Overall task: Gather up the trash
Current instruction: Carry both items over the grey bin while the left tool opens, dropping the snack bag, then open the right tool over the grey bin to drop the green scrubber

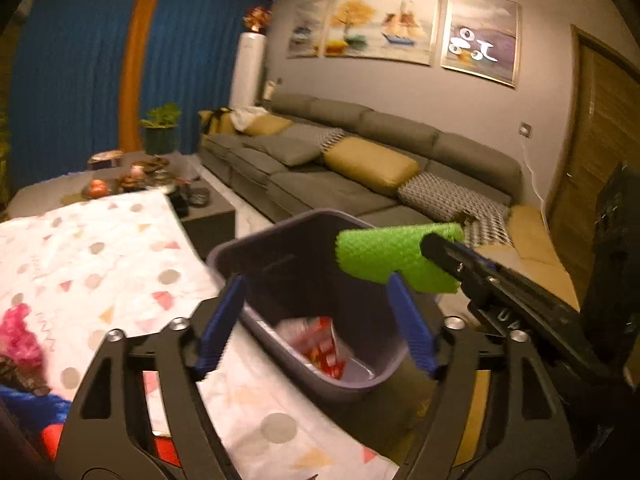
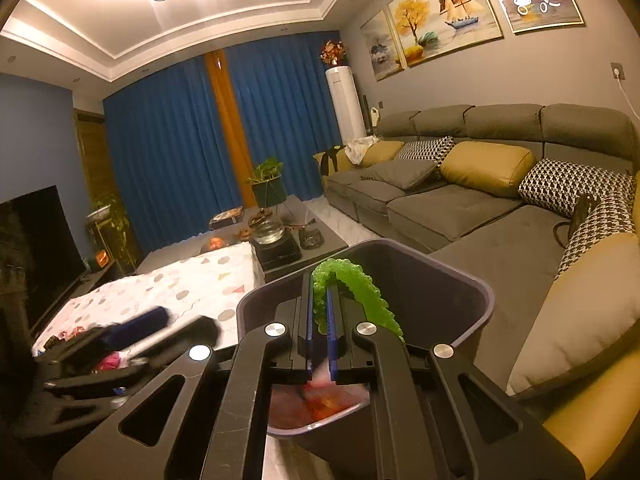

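Observation:
A dark grey trash bin (image 1: 240, 252) stands beside the table, with red and white wrappers (image 1: 324, 344) at its bottom. It also shows in the right wrist view (image 2: 460, 280). My right gripper (image 2: 320, 304) is shut on a green foam net (image 2: 360, 292) and holds it over the bin's opening. In the left wrist view the green net (image 1: 384, 256) hangs from the right gripper's fingers (image 1: 444, 252) above the bin. My left gripper (image 1: 316, 320) is open and empty, its blue pads on either side of the bin's mouth.
A table with a patterned white cloth (image 1: 100, 260) lies to the left, with pink and red scraps (image 1: 20, 336) on its near end. A grey sofa (image 1: 340, 160) with yellow cushions runs along the right. A low table (image 2: 288, 236) with a kettle stands behind.

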